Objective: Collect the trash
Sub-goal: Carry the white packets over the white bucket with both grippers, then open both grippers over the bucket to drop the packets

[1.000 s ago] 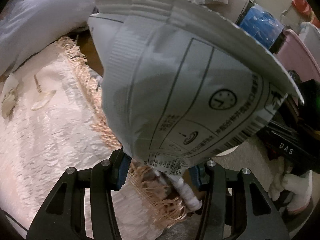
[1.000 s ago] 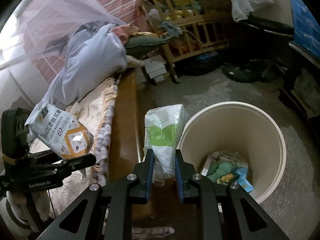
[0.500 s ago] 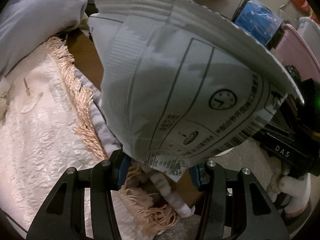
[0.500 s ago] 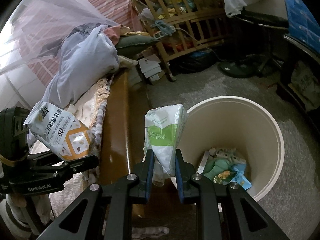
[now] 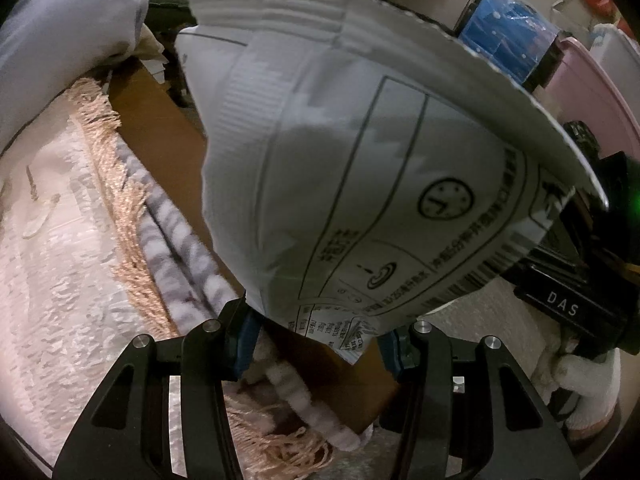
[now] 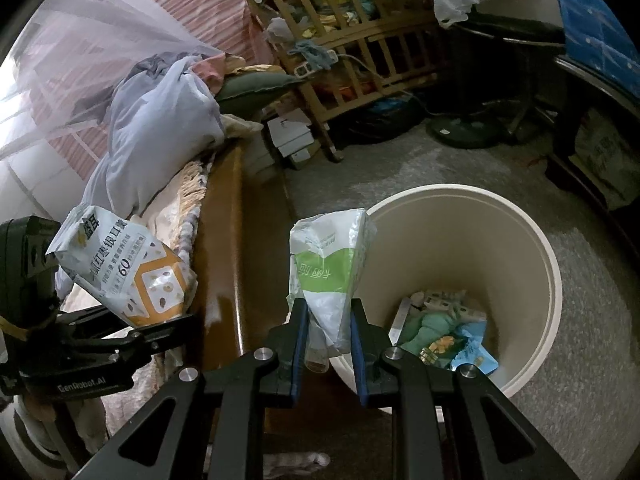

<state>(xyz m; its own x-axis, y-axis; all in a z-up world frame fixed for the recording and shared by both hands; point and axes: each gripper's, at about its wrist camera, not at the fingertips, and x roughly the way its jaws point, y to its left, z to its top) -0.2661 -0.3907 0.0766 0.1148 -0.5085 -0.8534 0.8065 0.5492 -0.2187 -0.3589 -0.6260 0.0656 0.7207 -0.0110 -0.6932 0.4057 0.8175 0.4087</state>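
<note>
My left gripper (image 5: 320,332) is shut on the lower end of a large white food bag (image 5: 360,184), whose printed back fills the left wrist view. The same white and orange food bag (image 6: 124,276) shows at the left of the right wrist view, held over the bed's edge. A crumpled white and green wrapper (image 6: 328,276) stands upright in my right gripper (image 6: 328,340), which is shut on it just left of the cream bin (image 6: 548,280). Several wrappers (image 6: 440,328) lie at the bin's bottom.
A pink fringed bedspread (image 5: 60,260) covers the bed, whose brown wooden side rail (image 6: 220,248) runs beside the bin. A lilac pillow (image 6: 160,136) lies at the bed's head. A wooden crib (image 6: 352,52) and a fan base (image 6: 464,132) stand on the grey floor beyond.
The left gripper and its bag have drifted off the bedspread toward the bed's edge. In the right wrist view the bin has come a little closer; both grips are unchanged.
</note>
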